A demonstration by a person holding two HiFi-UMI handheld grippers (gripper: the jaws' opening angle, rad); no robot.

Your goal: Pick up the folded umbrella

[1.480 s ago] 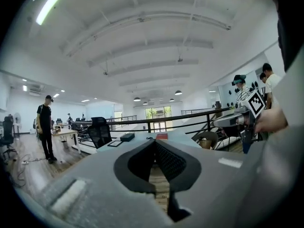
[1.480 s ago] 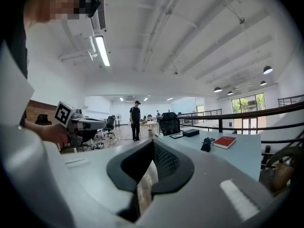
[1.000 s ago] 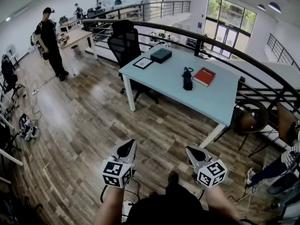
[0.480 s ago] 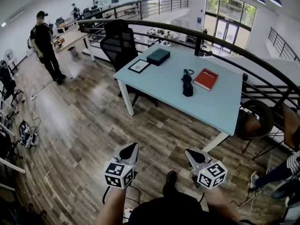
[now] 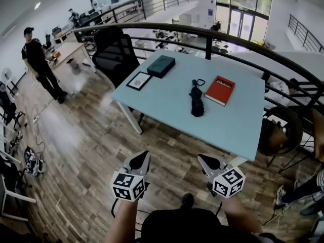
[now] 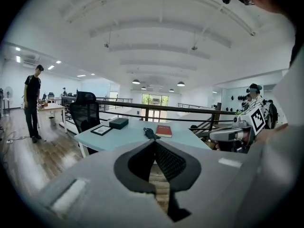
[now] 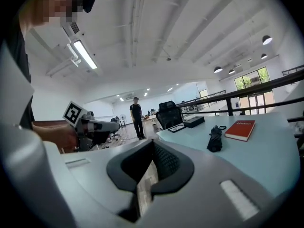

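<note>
While left claw [image 5: 145, 154], right claw [image 5: 200, 157] clenched empty, folded umbrella [image 5: 196, 101] lies black, compact, strap-looped, on table [image 5: 167, 97].

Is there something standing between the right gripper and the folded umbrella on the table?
Nothing visible does. Between the right gripper and the folded umbrella lie only wooden floor and bare table top. The red book lies beside the umbrella, off the path.
</note>
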